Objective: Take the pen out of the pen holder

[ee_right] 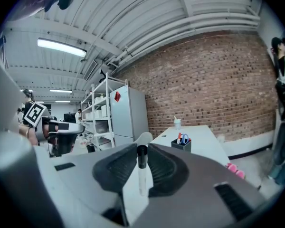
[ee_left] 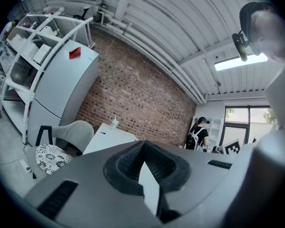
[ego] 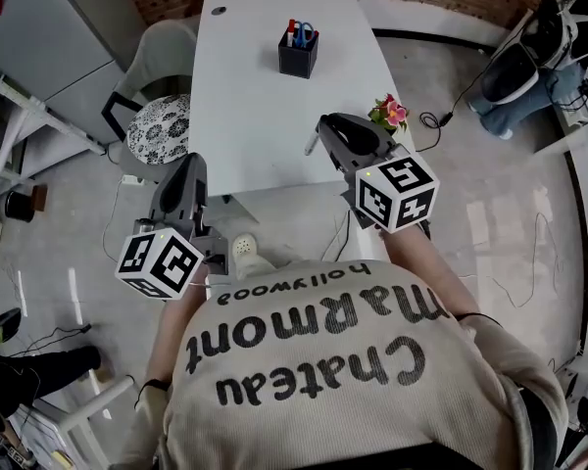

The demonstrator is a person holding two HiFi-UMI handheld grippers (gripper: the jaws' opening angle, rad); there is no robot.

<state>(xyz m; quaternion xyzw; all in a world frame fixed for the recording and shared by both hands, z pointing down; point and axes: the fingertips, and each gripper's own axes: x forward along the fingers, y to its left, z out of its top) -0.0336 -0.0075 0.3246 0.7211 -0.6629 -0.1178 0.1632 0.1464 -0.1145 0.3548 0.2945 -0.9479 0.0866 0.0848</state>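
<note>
A black pen holder [ego: 298,57] with several pens and blue-handled scissors stands on the far half of the white table [ego: 255,116]; the right gripper view shows the holder [ee_right: 181,145] far ahead. My right gripper [ego: 325,127] hovers over the table's near right corner, shut on a pen [ee_right: 141,172] with a black cap and a clear barrel, held crosswise between the jaws. One end of that pen [ego: 312,144] pokes out to the left. My left gripper [ego: 190,163] hangs off the table's near left edge. Its jaws meet at the tips with nothing between them.
A grey chair with a patterned cushion [ego: 162,128] stands left of the table. Pink flowers [ego: 390,113] sit by the table's right edge. A person [ego: 539,57] is at the far right, cables trail over the floor, and a small bottle [ee_right: 177,123] stands at the table's far end.
</note>
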